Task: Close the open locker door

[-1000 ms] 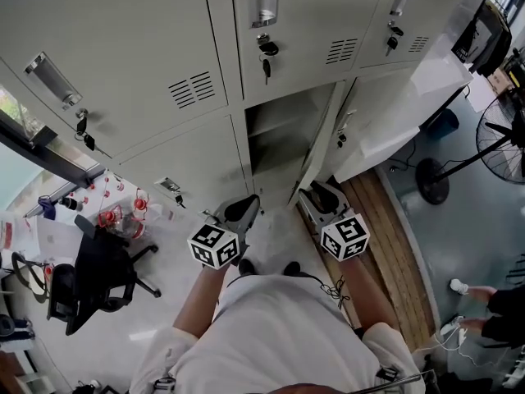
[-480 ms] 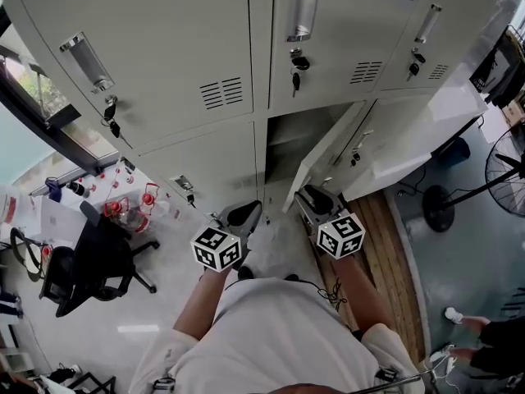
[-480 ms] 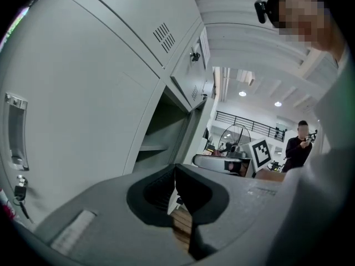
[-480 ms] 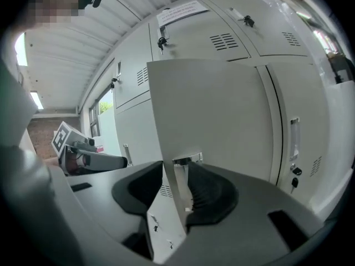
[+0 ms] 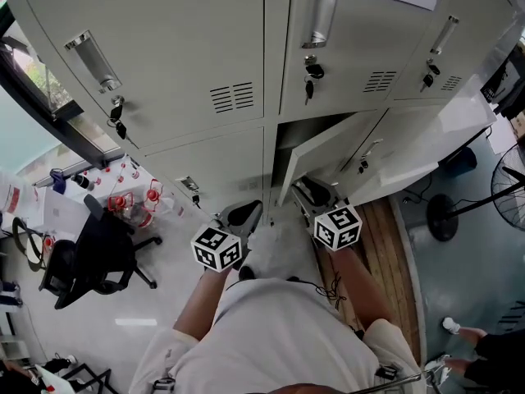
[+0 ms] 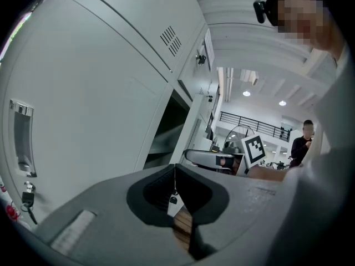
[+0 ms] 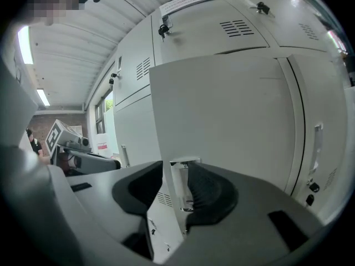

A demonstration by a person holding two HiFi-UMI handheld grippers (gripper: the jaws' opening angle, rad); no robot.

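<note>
The locker door [image 5: 326,151] stands ajar at the centre of the head view, below the closed upper lockers [image 5: 164,48]. Its free edge sits between the narrowly parted jaws of the right gripper [image 7: 176,173], which pinch it. Lower left, the left gripper [image 6: 175,176] has its jaws pressed together, holding nothing.

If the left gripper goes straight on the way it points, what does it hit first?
Probably nothing solid at once: the shut left gripper points into the open compartment, near its edge. It might clip the closed door beside it instead; depth is unclear.
</note>
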